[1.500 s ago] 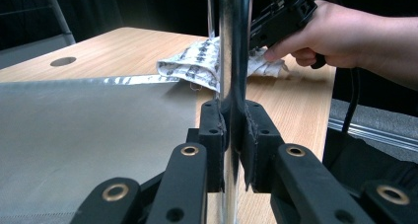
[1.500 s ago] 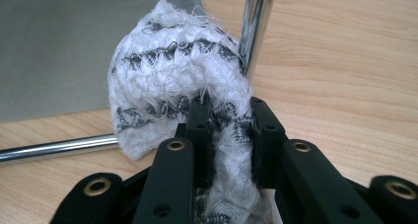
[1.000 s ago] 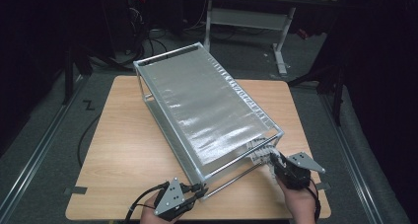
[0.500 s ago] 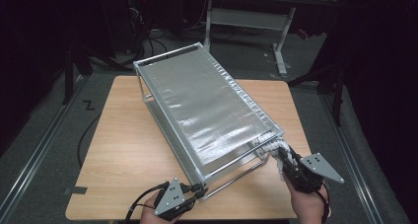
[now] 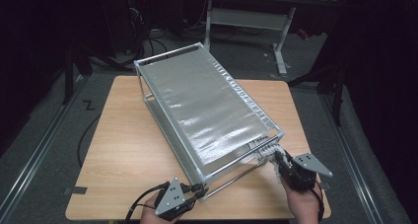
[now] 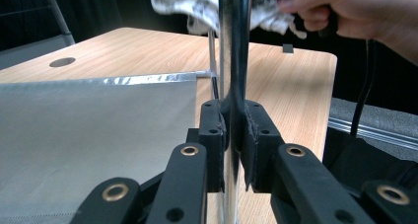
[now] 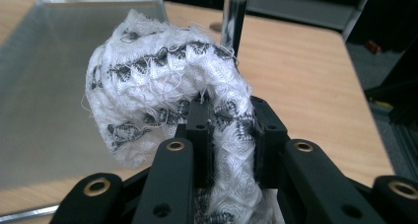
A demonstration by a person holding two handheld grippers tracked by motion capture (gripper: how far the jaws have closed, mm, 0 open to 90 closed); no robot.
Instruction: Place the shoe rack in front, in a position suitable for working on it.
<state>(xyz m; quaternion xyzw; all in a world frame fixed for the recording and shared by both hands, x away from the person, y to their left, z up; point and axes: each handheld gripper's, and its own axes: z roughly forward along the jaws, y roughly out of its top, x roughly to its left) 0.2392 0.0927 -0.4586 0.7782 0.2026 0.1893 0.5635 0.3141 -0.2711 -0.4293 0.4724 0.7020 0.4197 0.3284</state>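
The rack [image 5: 207, 105] — a silvery metal frame with a shiny mesh top — lies slantwise across the wooden surface [image 5: 113, 150] in a dark room. Left gripper [image 5: 196, 190] fingers clamp its near-corner post [image 6: 232, 61]. Right gripper [image 5: 277, 157] fingers pinch a white patterned cloth [image 7: 162, 86] at the rack's right near corner.

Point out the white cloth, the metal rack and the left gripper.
white cloth [image 7: 162, 81], right gripper view, bunched top.
metal rack [image 5: 207, 100], high view, top shelf.
left gripper [image 6: 231, 130], left gripper view, between fingertips.
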